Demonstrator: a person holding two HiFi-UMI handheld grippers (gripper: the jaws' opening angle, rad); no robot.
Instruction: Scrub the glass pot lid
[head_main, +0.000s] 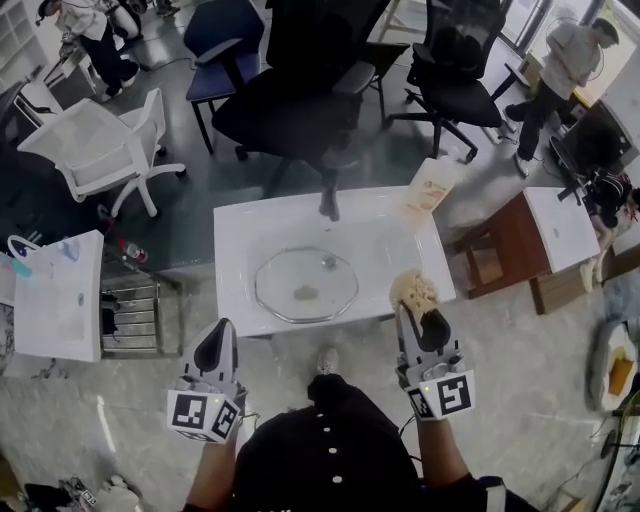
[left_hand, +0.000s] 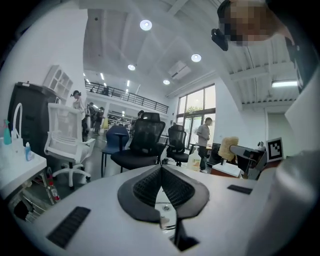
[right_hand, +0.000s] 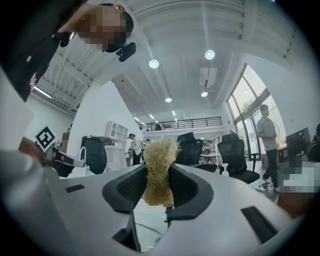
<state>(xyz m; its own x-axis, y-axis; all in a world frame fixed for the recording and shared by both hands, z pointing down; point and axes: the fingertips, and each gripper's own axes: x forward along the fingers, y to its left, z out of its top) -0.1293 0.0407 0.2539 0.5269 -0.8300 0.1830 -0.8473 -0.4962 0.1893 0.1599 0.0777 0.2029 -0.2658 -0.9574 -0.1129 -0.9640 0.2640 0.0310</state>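
A round glass pot lid (head_main: 306, 285) lies flat on the white table (head_main: 245, 235), with a small knob near its far rim and a brownish smear at its middle. My right gripper (head_main: 418, 300) hovers over the table's near right corner, shut on a tan fibrous scrubber (head_main: 414, 291) that bulges from its jaws (right_hand: 159, 172). My left gripper (head_main: 217, 335) hangs before the table's near edge, left of the lid, shut and holding nothing (left_hand: 161, 176). In the left gripper view the scrubber (left_hand: 229, 148) shows at the right.
A dish soap bottle (head_main: 430, 186) stands at the table's far right corner, a dark object (head_main: 329, 203) at the far edge. Black office chairs (head_main: 300, 90) stand beyond, a white chair (head_main: 105, 150) at left, a wooden stool (head_main: 515, 245) at right, a white side table (head_main: 60, 295) at left.
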